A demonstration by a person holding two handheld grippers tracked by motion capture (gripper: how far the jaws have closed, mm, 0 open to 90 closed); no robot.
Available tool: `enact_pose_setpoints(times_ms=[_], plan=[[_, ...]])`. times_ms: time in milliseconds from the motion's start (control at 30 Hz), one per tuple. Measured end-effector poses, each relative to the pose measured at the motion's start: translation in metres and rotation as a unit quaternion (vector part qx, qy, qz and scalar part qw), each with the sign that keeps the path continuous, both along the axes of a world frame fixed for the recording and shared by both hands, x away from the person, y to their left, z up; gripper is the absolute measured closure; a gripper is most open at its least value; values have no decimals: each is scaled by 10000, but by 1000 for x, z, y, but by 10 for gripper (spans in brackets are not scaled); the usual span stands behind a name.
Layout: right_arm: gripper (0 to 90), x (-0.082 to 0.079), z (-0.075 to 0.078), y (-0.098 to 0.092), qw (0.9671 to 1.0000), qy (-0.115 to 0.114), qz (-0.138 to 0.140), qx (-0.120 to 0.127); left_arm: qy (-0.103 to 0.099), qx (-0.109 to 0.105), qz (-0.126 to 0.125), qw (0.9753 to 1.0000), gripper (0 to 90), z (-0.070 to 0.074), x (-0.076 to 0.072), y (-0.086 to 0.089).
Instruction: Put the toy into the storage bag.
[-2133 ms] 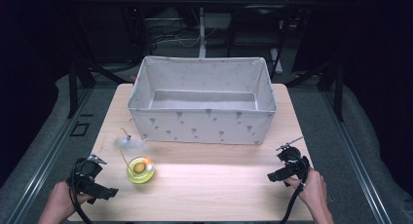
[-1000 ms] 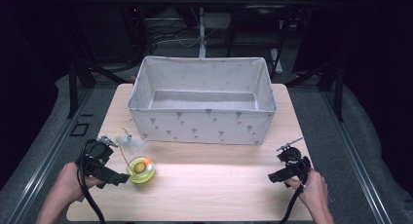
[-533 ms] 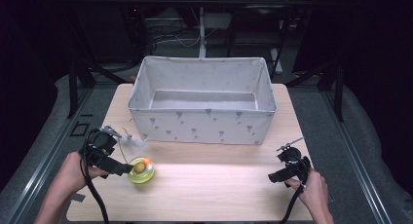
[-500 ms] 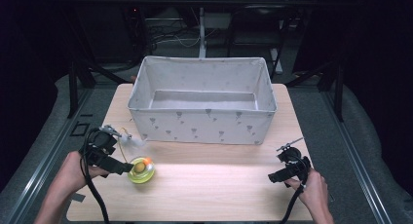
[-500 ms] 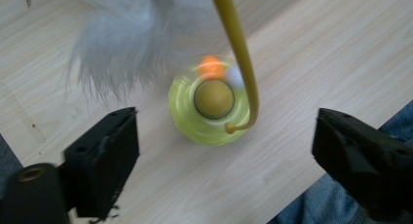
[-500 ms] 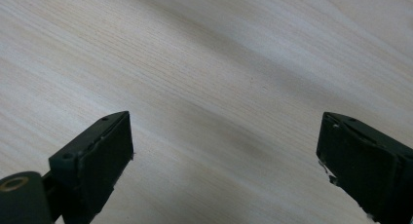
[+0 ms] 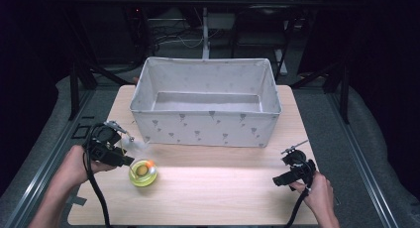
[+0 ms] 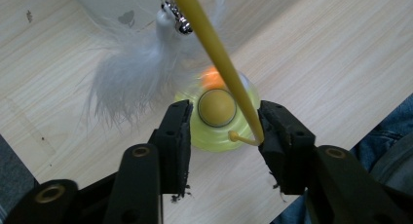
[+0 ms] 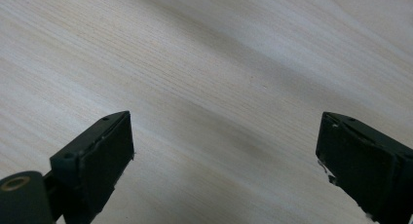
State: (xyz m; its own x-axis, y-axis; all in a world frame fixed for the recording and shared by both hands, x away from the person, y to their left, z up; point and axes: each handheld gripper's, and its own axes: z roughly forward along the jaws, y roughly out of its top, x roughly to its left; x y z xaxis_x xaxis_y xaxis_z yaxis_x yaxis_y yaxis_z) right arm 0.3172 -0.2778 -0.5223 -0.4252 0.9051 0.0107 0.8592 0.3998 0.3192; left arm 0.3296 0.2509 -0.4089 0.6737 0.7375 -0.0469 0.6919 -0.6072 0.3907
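A bin (image 7: 205,121) sits at the back middle of the surface (image 7: 218,198). Before its left corner lies a dish toy (image 7: 142,172) — a ball (image 8: 216,107) in it, a feather (image 8: 129,80) just behind. The left gripper (image 7: 130,161) is beside the toy; the right gripper (image 7: 277,181) is well apart, front right.

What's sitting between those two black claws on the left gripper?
In the left gripper view, the open left gripper straddles a yellow-green toy with a ball on top; its yellow wand runs close beside one jaw, white feather beyond.

Yellow-green toy (image 7: 142,173), white feather (image 8: 127,74), heart-dotted grey bin (image 7: 205,122).
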Motion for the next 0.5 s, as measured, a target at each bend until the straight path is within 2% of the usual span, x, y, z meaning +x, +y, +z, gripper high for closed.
enact_pose_setpoints(times_ms=[233,500], plan=[[67,0,0,0,10000,10,-8,-10,74,98,-109,9999,711,0,1,-1],[68,0,-1,0,10000,49,17,14,124,175,-116,9997,706,2,-1,1]])
